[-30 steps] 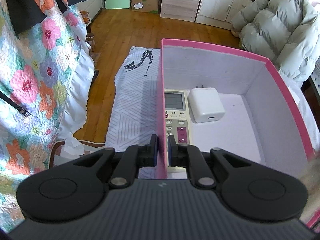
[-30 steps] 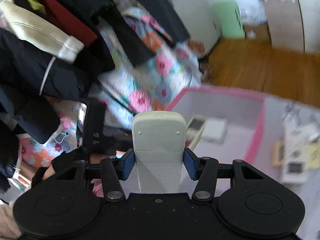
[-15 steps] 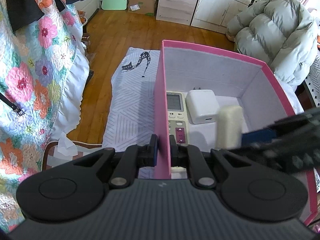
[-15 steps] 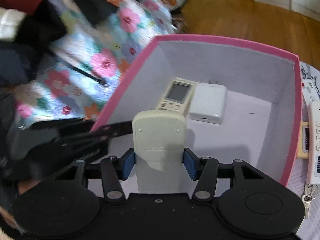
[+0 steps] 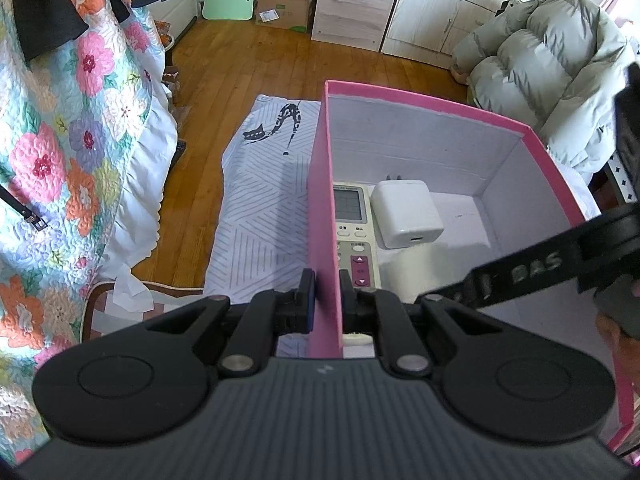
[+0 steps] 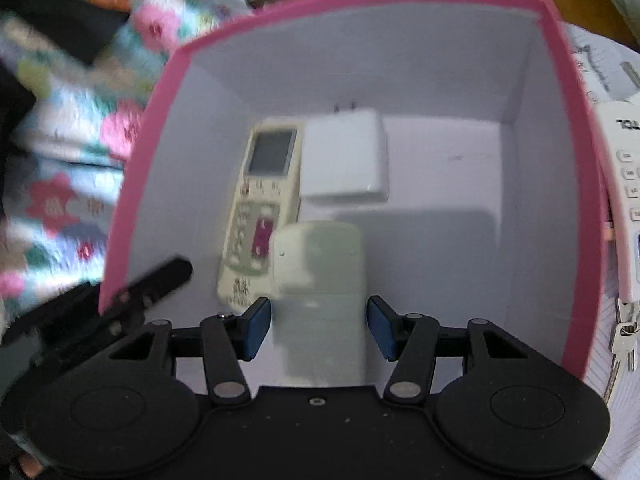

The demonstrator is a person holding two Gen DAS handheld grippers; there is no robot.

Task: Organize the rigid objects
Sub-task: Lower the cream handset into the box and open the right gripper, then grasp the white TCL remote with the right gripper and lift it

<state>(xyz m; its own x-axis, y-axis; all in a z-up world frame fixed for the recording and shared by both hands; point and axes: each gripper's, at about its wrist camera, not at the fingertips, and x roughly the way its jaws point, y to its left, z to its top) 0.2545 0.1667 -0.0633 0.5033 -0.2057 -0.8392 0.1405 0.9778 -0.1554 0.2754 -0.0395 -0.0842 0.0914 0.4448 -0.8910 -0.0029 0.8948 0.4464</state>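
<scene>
The left gripper [image 5: 323, 298] is clamped on the pink box [image 5: 420, 98] at its left wall, one finger outside and one inside. In the right wrist view, the right gripper [image 6: 318, 326] is positioned over the box interior w/ a pale remote [image 6: 320, 300], back side up, between its blue pads [image 6: 256, 328]. The image is blurred; a thin gap seems visible at each pad, so grip vs. release cannot be told. On the box floor, a beige remote w/ screen [image 6: 260, 216] is laid along the left wall, at approx. 11 o'clock from the held remote. A white charger [image 6: 344, 156], prongs toward the far wall, is seated just beside it at 12 o'clock. Outside the box, at 3 o'clock, a white remote [image 6: 624, 184] and keys [image 6: 624, 336] are seen on the patterned cloth [image 5: 264, 216].
</scene>
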